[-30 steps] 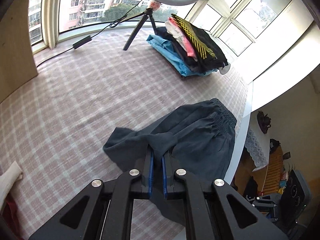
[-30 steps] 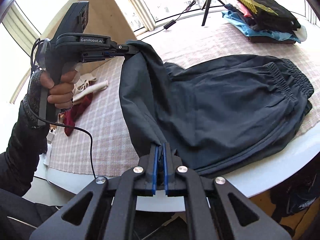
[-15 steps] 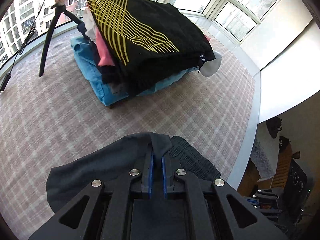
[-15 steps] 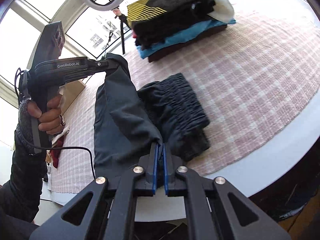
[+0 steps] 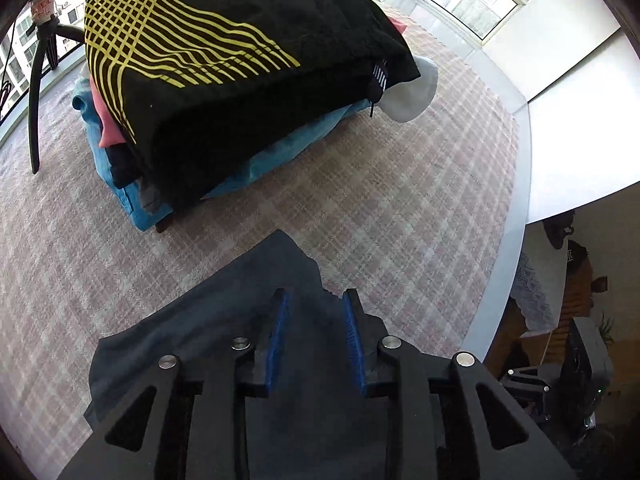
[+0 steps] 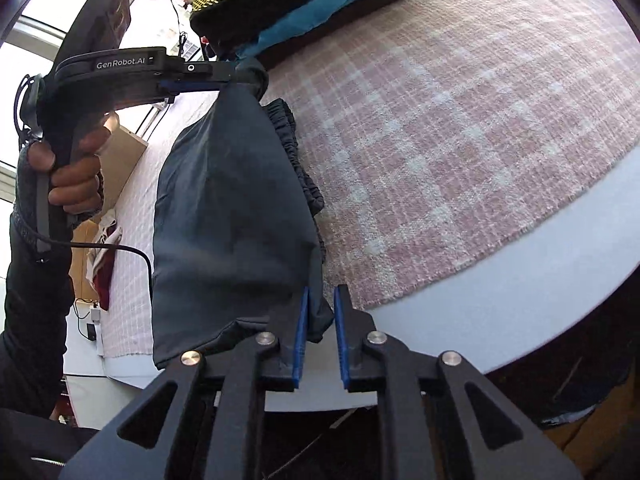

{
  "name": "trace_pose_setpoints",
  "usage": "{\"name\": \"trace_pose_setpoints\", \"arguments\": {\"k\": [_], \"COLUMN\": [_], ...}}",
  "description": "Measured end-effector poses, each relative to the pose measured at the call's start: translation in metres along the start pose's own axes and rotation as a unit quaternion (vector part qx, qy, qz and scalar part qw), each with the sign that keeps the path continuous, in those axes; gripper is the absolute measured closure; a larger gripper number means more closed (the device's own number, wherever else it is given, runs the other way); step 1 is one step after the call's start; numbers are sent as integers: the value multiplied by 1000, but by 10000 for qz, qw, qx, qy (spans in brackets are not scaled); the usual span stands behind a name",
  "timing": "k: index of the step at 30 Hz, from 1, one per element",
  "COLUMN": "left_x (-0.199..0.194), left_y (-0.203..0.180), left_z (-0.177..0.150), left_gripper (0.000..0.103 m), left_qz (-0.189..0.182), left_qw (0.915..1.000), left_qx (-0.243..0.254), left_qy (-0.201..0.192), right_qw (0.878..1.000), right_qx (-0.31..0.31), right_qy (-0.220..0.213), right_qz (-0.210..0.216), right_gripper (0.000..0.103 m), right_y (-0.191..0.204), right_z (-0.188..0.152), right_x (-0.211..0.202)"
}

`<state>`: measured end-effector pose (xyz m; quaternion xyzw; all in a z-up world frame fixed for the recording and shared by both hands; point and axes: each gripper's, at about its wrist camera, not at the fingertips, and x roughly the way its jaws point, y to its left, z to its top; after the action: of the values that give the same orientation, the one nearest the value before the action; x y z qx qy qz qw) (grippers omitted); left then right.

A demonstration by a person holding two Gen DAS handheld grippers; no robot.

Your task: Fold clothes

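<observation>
Left wrist view: left gripper [image 5: 316,336] opening, pads apart, shorts [image 5: 224,320] lying between and under them, no longer pinched; shorts just short of the pile [image 5: 240,80], on the plaid cloth [image 5: 400,200].
Right wrist view: right gripper [image 6: 320,332] opening, narrow gap, shorts hem loose between pads; folded leg draped over waistband, near side of pile.
Risk: hem snagging on a pad during withdrawal, dragging the fold open.
Risk: edge near table rim, possible slide off.
</observation>
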<state>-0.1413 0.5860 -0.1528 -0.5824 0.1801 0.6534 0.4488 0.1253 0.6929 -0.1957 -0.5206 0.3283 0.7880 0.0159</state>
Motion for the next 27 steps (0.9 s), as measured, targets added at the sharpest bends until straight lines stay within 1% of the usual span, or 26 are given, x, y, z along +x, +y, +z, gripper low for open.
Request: {"name": "trace_pose_setpoints", "arguments": {"k": [3,4,6,8,10,12,13,14,15,16,18,19,21,22,24,27], "left_x": [-34,-47,-70,-70,-71,-54,-45,-37,-29,-22,-8,-2,1,-3,-16,-40], "left_y": [12,21,40,49,59,57,56,54,52,54,62,67,72,72,72,77], "left_z": [-20,-32,-60,-96,-131,-160,-175,-185,-193,-200,-208,-211,-213,-214,-214,-207], "left_gripper": [74,74,72,72,72,73,73,73,73,73,74,74,75,75,75,75], "left_qz": [-28,-30,-7,-128,-253,-498,-621,-597,-517,-461,-326,-264,-276,-273,-222,-40], "left_qw": [9996,9993,9979,9968,9950,9941,9933,9933,9933,9929,9917,9908,9891,9887,9888,9879], "left_qx": [27,-51,-265,-479,-690,-811,-870,-905,-945,-1021,-1216,-1311,-1430,-1457,-1421,-1325], "left_qy": [-267,-381,-583,-633,-681,-524,-443,-413,-409,-389,-271,-211,-217,-230,-399,-801], "right_qw": [9993,9986,9972,9942,9895,9843,9822,9796,9770,9744,9699,9731,9782,9800,9800,9748], "right_qx": [-282,-369,-578,-865,-1243,-1626,-1790,-1952,-2107,-2245,-2400,-2223,-1836,-1695,-1683,-1941], "right_qy": [-76,-153,-397,-623,-739,-649,-489,-326,-186,-86,-60,-93,-156,-186,-413,-744], "right_qz": [-249,-339,-269,-124,25,243,290,336,256,101,-398,-604,-956,-1025,-975,-810], "right_gripper": [85,85,85,85,85,85,85,85,85,85,86,86,85,85,85,85], "right_y": [7,9,17,31,53,76,84,92,97,99,92,81,59,52,52,71], "right_z": [2,4,17,36,63,92,104,116,125,133,149,159,177,180,175,149], "right_x": [-23,-33,-48,-56,-42,-10,10,30,49,66,92,98,104,101,80,44]}}
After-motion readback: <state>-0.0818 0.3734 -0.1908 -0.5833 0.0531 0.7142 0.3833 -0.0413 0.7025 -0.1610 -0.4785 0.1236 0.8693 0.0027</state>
